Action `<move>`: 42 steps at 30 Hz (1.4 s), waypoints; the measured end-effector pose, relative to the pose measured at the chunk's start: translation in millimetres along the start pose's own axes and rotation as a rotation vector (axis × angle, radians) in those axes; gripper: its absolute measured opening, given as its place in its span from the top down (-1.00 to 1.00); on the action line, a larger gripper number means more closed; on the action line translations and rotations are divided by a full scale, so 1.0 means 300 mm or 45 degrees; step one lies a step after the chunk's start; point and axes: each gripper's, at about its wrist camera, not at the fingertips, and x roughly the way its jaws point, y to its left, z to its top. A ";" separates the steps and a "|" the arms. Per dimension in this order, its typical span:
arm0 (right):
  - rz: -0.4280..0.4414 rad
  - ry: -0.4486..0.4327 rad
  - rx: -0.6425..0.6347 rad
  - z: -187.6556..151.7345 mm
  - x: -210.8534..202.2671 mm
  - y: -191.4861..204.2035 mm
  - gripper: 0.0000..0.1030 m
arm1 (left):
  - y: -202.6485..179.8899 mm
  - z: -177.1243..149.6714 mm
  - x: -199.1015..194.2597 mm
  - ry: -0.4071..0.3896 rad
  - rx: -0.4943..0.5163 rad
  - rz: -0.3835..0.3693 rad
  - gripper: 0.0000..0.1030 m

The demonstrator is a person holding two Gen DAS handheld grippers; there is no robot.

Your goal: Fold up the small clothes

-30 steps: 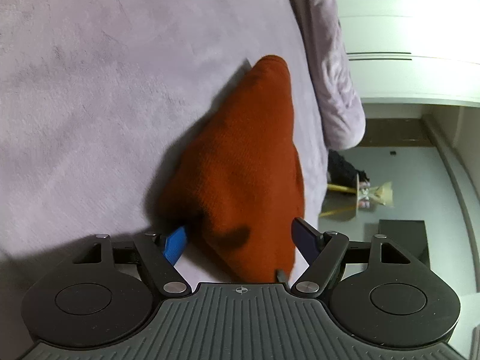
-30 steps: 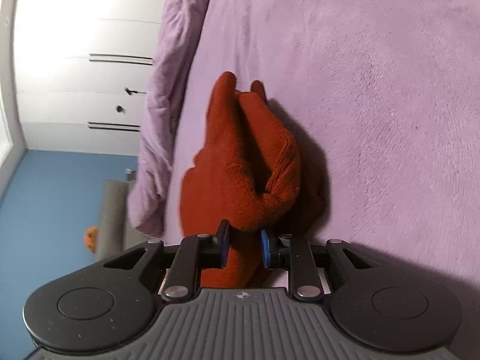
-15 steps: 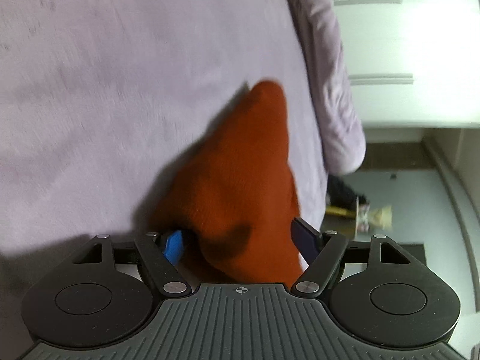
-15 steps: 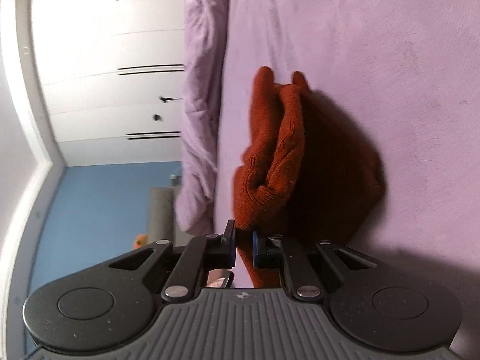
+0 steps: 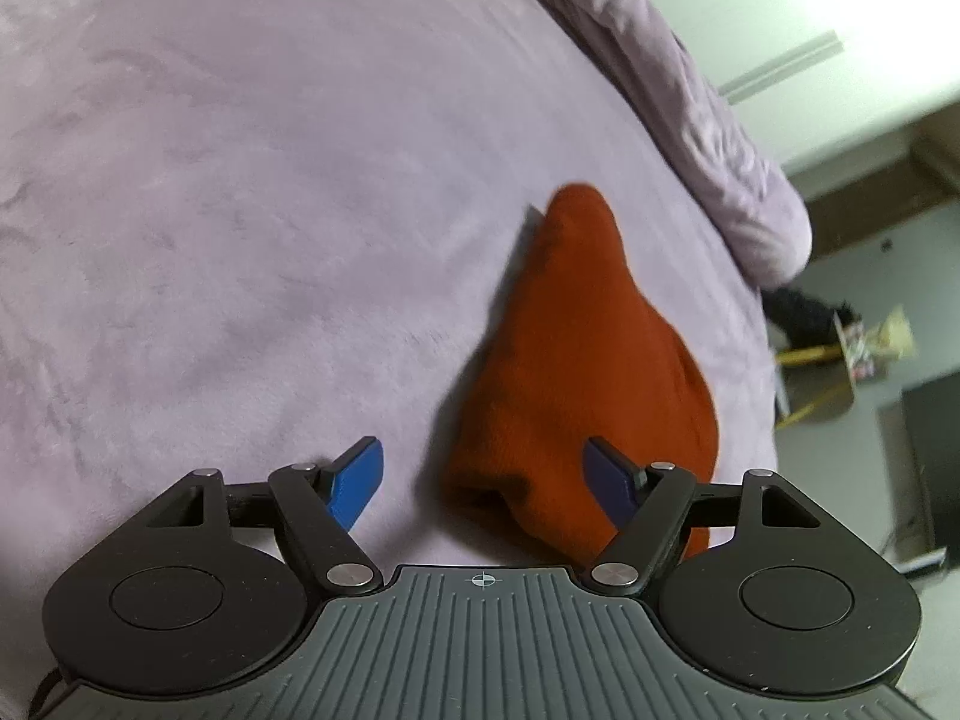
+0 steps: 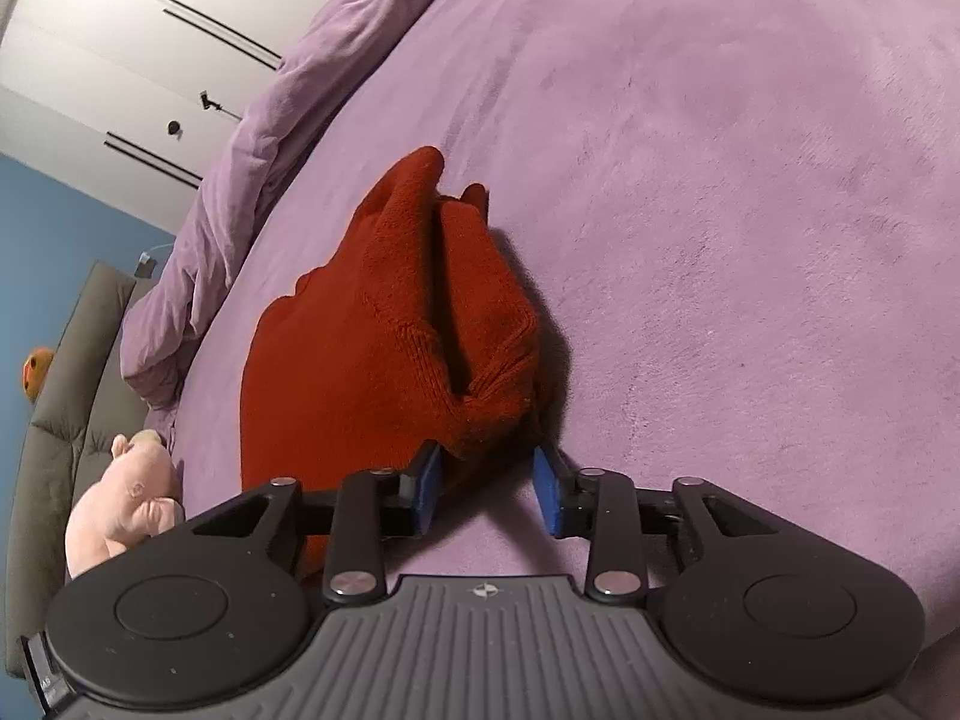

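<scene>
A rust-red knitted garment (image 5: 576, 372) lies bunched on the purple bed (image 5: 240, 210). The left gripper (image 5: 486, 483) has its jaws spread wide and released; the near edge of the garment sits between them, closer to the right jaw, whose dark blue pad overlaps the knit, while the left jaw's blue pad rests over bare bedcover, apart from the cloth. In the right wrist view the garment (image 6: 390, 324) shows a fold with two layers meeting in a crease. The right gripper (image 6: 489, 489) also has its jaws parted and grips nothing: the folded corner of the knit lies just ahead of the gap, touching or nearly touching the left pad. A pink stuffed toy (image 6: 123, 510) lies left of these jaws, past the bed's edge
</scene>
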 end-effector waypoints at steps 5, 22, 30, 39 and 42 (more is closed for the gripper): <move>0.014 -0.006 -0.018 0.008 0.045 0.010 0.22 | -0.057 -0.017 0.054 0.042 0.159 0.064 -0.53; -0.473 0.035 -0.729 -0.128 -0.010 0.224 -0.23 | -0.166 -0.179 -0.049 0.005 0.711 0.546 -0.73; -0.530 0.091 -0.856 -0.211 -0.099 0.341 -0.62 | -0.226 -0.182 -0.142 -0.033 0.704 0.522 -0.86; -0.629 0.046 -0.881 -0.191 -0.127 0.435 -0.64 | -0.320 -0.181 -0.193 -0.139 0.844 0.551 -0.90; -0.647 0.031 -0.862 -0.185 -0.136 0.444 -0.64 | -0.335 -0.186 -0.183 -0.080 0.849 0.547 -0.90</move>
